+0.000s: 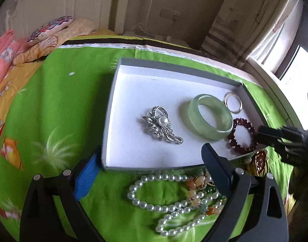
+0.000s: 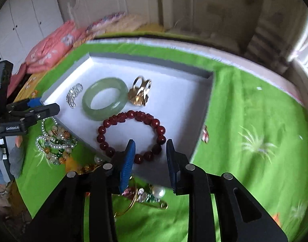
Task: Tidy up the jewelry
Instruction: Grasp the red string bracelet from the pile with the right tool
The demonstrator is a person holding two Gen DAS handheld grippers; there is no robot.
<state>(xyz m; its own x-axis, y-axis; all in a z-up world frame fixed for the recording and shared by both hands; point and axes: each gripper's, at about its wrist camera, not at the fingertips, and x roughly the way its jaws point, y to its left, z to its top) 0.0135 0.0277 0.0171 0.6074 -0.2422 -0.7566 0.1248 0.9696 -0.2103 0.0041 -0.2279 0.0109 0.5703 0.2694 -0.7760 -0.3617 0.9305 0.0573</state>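
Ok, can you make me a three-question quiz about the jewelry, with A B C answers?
1. Where does the white pearl necklace lie?
A. in the tray
B. on the green cloth
C. on the pillow

2. What colour is the round bead bracelet in the tray?
A. dark red
B. blue
C. black

3. How is the right gripper?
A. shut on the bangle
B. open, holding nothing
C. out of sight

Answers:
1 B: the white pearl necklace lies on the green cloth, in front of the shallow grey tray with a white floor.
2 A: the round bead bracelet is dark red.
3 B: the right gripper has its fingers apart over the bracelet, gripping nothing.
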